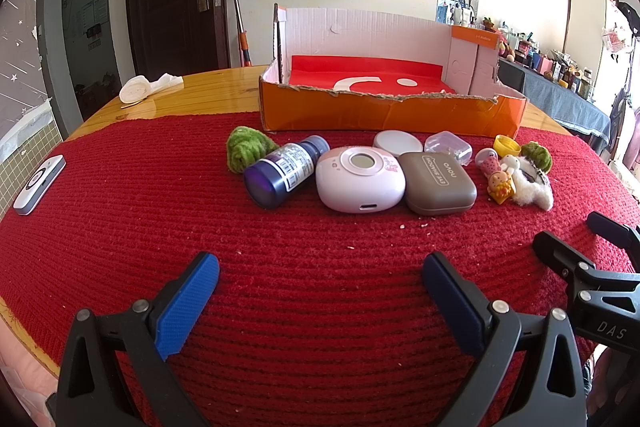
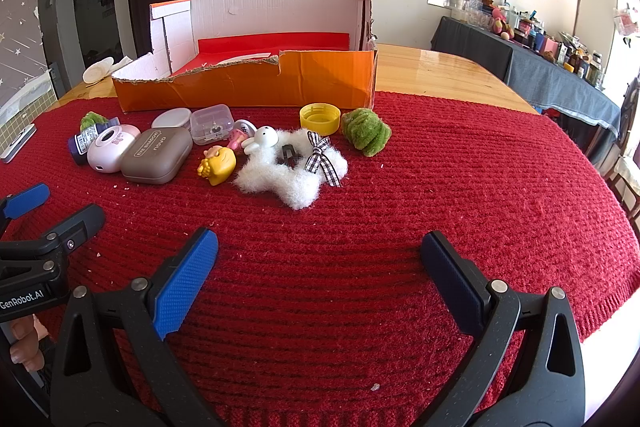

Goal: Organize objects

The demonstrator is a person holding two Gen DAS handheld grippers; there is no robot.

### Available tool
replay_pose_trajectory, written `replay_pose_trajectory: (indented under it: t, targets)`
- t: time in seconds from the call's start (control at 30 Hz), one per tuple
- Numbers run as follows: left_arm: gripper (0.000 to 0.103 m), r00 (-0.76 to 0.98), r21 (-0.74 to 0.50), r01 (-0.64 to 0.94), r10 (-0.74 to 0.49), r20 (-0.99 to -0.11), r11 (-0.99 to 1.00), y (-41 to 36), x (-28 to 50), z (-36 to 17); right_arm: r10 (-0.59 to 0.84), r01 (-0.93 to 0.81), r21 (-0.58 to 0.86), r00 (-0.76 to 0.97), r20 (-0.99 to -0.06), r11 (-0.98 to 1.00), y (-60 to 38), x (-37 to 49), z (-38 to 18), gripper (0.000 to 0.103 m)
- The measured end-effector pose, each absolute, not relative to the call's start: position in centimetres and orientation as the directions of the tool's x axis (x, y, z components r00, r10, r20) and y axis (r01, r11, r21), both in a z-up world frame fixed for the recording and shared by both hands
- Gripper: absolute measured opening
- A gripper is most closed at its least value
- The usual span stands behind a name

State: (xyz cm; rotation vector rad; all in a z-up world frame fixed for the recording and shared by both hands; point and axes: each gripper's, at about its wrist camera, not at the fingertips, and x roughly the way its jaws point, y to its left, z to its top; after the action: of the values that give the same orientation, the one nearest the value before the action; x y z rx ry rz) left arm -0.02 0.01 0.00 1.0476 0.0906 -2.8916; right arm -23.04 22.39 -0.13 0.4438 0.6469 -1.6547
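My left gripper, right gripper: jaws spread, empty, near table's front edge. Box toward far edge: nothing stowed that I see. Bottle, pink case, grey case, cap, plush all loose on mat before box. Task unstarted, I judge.

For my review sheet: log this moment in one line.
left gripper open, empty | right gripper open, empty | items before orange box | none boxed
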Motion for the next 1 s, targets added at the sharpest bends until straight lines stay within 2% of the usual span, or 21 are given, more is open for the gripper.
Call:
replay_pose_trajectory:
  t: [0.53,1.0]
  targets:
    - [0.103,-0.759,-0.029,0.095,-0.053,-0.648,-0.995,0.5,-0.2,-0.1,-0.765,0.981,-0.165,-0.180,-0.618,-0.097,22.0,-22.9,-0.2,0.103]
    - [0.103,-0.736,-0.055,0.062,-0.009,-0.677,-0.997,-0.8,-1.0,1.0,-0.759,0.986,-0.152,-0.155,-0.632,-0.076,21.4,-22.8,1.2,0.103]
